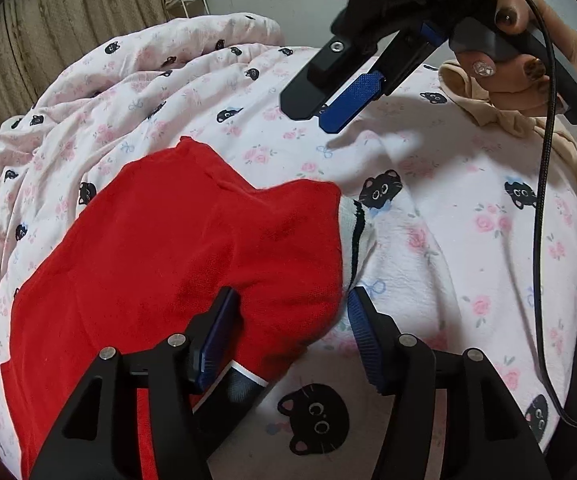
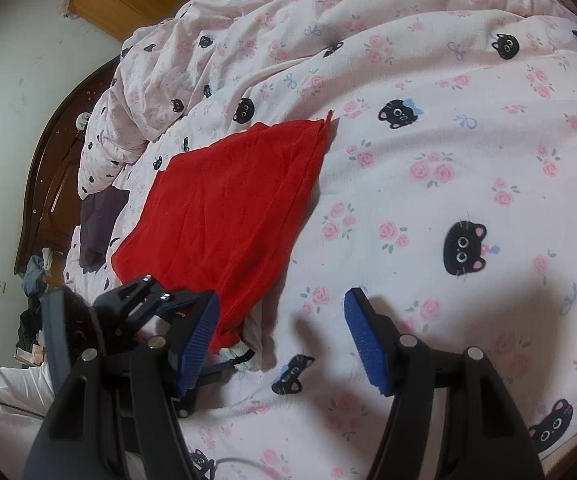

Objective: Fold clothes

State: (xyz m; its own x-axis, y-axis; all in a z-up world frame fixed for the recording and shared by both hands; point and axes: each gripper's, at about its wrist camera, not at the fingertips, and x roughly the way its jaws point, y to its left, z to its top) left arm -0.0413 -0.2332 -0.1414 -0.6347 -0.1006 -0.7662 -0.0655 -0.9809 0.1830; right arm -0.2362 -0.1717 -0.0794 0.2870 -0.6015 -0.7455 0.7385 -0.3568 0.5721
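A red garment [image 1: 160, 240] with a white, dark-striped cuff [image 1: 358, 220] lies flat on the pink cat-print bedsheet [image 1: 468, 208]. My left gripper [image 1: 292, 320] is open at the garment's near edge. Its left finger [image 1: 216, 332] rests over the red cloth and its right finger [image 1: 364, 332] over the sheet, so the cloth's edge lies between them unpinched. In the right wrist view the red garment [image 2: 232, 200] stretches away to the left. My right gripper [image 2: 284, 320] is open over the bare sheet [image 2: 448, 184] beside the cuff [image 2: 244, 354], holding nothing. It also hangs at the top of the left wrist view, right gripper [image 1: 316, 114], held by a hand [image 1: 528, 60].
A bunched duvet [image 2: 248, 32] in the same print fills the back of the bed. A beige garment [image 1: 500, 120] lies at the right, a dark purple cloth [image 2: 100, 224] by the wooden headboard [image 2: 44, 184]. A black cable [image 1: 544, 200] hangs down. A curtain [image 1: 68, 20] stands behind.
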